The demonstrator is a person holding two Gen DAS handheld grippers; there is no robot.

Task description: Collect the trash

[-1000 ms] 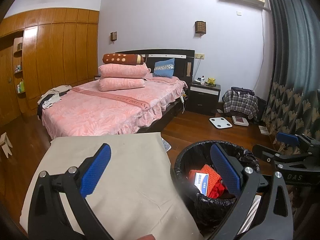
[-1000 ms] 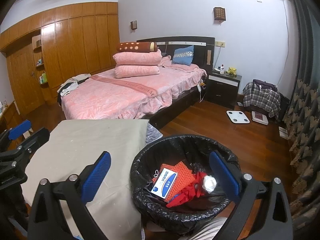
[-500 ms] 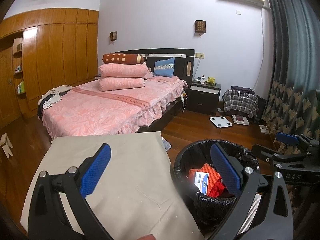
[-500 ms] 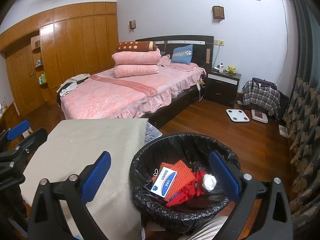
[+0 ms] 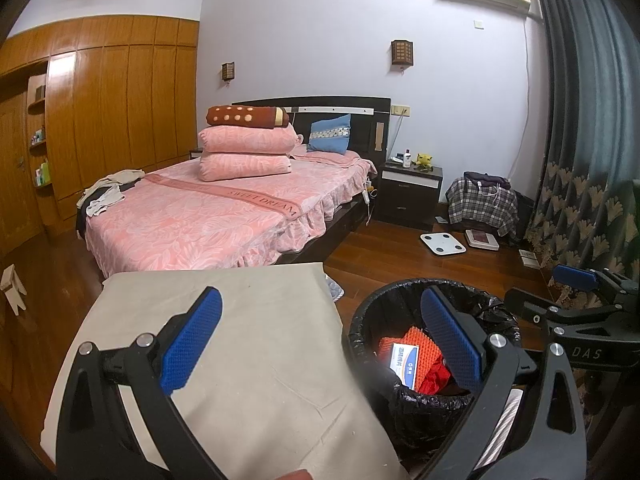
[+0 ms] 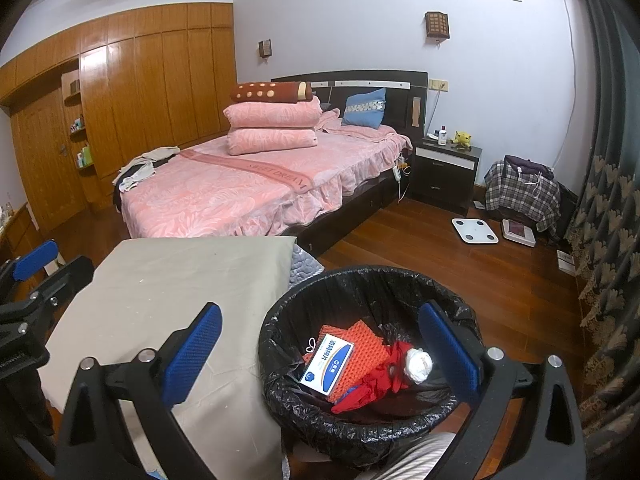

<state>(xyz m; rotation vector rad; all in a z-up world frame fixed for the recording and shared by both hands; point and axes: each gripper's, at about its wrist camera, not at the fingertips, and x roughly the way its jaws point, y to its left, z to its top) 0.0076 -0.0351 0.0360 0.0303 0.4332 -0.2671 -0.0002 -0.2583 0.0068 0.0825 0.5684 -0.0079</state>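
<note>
A trash bin with a black liner (image 6: 360, 280) stands on the floor right of a cloth-covered table (image 6: 168, 288). Inside lie a blue-and-white box (image 6: 327, 364), an orange mesh pad (image 6: 362, 344), red material (image 6: 378, 380) and a white crumpled ball (image 6: 418, 363). My right gripper (image 6: 320, 350) is open and empty above the bin's left rim. My left gripper (image 5: 320, 336) is open and empty over the table's right edge; the bin (image 5: 404, 292) and box (image 5: 405, 364) show between its fingers. The right gripper appears at the right of the left wrist view (image 5: 576, 280).
A bed with pink covers (image 6: 240, 196) stands behind the table. A nightstand (image 6: 444, 172), a white scale (image 6: 475, 231), a plaid-covered pile (image 6: 522, 192) and a curtain (image 6: 612, 240) are at the right. Wooden wardrobes (image 6: 140, 100) line the left wall.
Both grippers stay open and nearly still; the views shift only slightly.
</note>
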